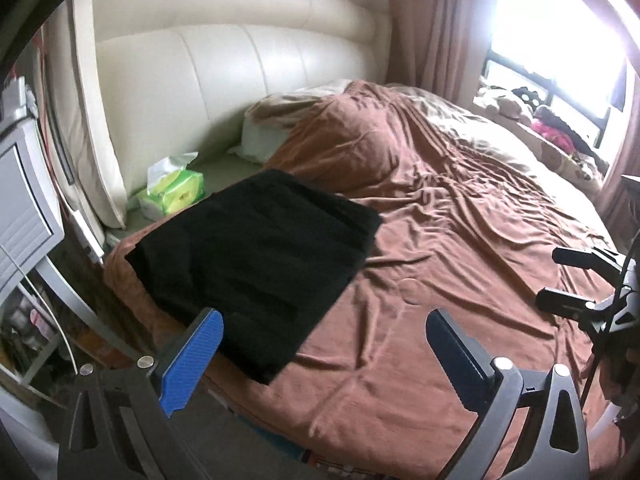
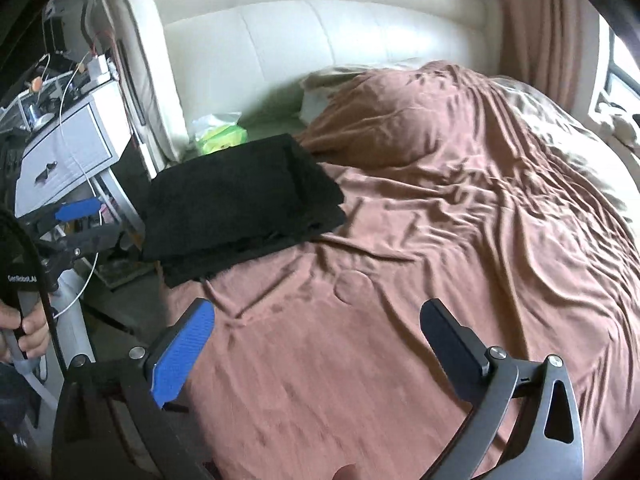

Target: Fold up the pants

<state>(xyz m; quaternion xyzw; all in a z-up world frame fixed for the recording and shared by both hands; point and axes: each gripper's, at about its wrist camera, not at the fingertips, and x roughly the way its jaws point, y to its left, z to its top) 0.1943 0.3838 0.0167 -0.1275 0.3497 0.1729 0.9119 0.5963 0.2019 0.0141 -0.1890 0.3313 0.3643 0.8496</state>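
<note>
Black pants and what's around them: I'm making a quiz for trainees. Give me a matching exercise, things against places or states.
1. black pants
2. tissue pack
3. left gripper
4. pillow

A. open and empty
B. partly under the brown blanket
C. folded, on the blanket's corner
D. between headboard and pants

Pairs: 1-C, 2-D, 3-A, 4-B

My bed point(image 1: 460, 240), under a rumpled brown cover, meets a cream padded headboard point(image 1: 224, 80). Daylight floods the window point(image 1: 560, 40) beside pinkish curtains point(image 1: 440, 20); a grey nightstand point(image 2: 68, 148) stands at the bedside.
</note>
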